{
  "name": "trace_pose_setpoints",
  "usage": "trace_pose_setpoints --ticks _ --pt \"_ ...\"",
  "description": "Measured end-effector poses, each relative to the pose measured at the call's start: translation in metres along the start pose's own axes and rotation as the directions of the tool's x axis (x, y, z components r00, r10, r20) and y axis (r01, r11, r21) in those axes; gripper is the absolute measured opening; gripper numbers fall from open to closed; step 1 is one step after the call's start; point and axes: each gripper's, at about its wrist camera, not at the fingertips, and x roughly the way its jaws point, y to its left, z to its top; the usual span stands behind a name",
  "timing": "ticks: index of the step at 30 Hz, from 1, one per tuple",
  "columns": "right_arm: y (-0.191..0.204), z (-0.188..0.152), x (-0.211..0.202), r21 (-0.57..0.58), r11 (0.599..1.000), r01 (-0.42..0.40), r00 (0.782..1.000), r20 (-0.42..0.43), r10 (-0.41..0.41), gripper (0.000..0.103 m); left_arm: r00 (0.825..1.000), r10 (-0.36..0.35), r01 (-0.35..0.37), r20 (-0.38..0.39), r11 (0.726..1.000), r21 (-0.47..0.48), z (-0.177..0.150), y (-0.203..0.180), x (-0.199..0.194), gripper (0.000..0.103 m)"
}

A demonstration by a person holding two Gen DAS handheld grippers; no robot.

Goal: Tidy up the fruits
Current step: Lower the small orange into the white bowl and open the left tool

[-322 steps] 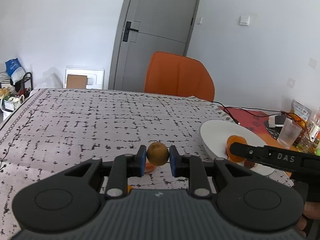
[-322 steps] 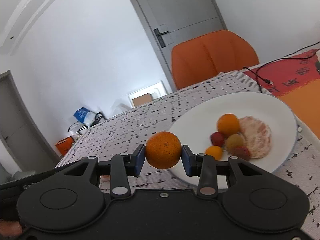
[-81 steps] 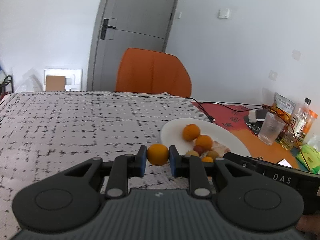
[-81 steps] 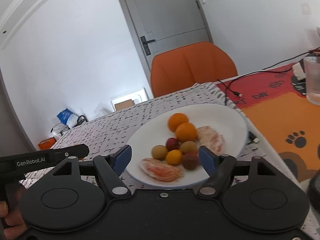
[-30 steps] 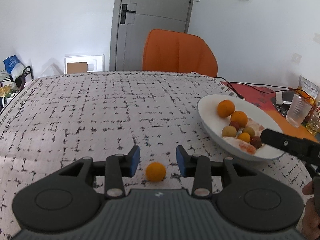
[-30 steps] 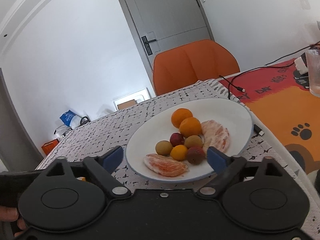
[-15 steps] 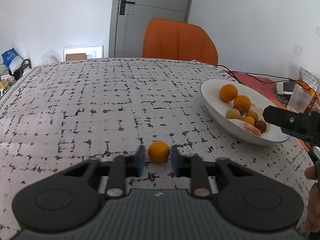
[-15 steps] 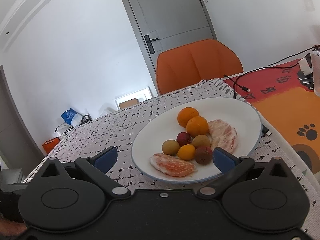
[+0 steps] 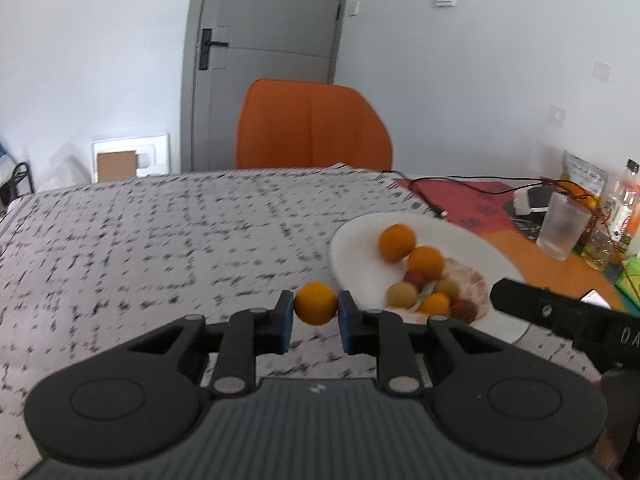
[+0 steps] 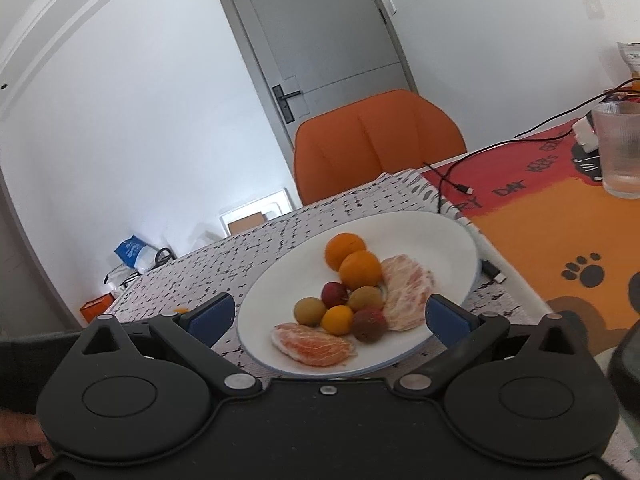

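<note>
My left gripper [image 9: 316, 314] is shut on a small orange fruit [image 9: 316, 303] and holds it above the patterned tablecloth, just left of the white plate [image 9: 356, 248]. The plate [image 10: 420, 228] holds two oranges [image 10: 354, 260], two peeled citrus pieces [image 10: 314, 344] and several small round fruits [image 10: 338, 319]. My right gripper [image 10: 328, 320] is open wide and empty, hovering over the near rim of the plate. Its black finger [image 9: 560, 312] shows at the right of the left wrist view.
An orange chair [image 9: 312, 124] stands at the table's far side. A glass [image 10: 618, 148], a charger and cables [image 10: 452, 184] lie on the red-orange mat [image 10: 560, 216] to the right. Bottles and packets [image 9: 612, 208] crowd the far right.
My left gripper has closed on the small orange fruit, lifted it off the cloth and swung right toward the plate. My right gripper stays open over the plate.
</note>
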Motion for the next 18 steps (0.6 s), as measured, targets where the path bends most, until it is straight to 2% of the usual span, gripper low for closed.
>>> trace_pose_setpoints --ticks 11,18 --pt "-0.027 0.004 -0.014 0.044 0.998 0.035 0.999 0.026 -0.036 0.103 0.999 -0.04 0.039 0.004 0.998 0.049 0.011 -0.029 0.02 0.022" --pt "-0.03 0.004 -0.015 0.05 0.998 0.031 0.999 0.028 -0.032 0.103 0.999 -0.047 0.048 -0.006 0.998 0.045 0.013 -0.035 0.028 0.022"
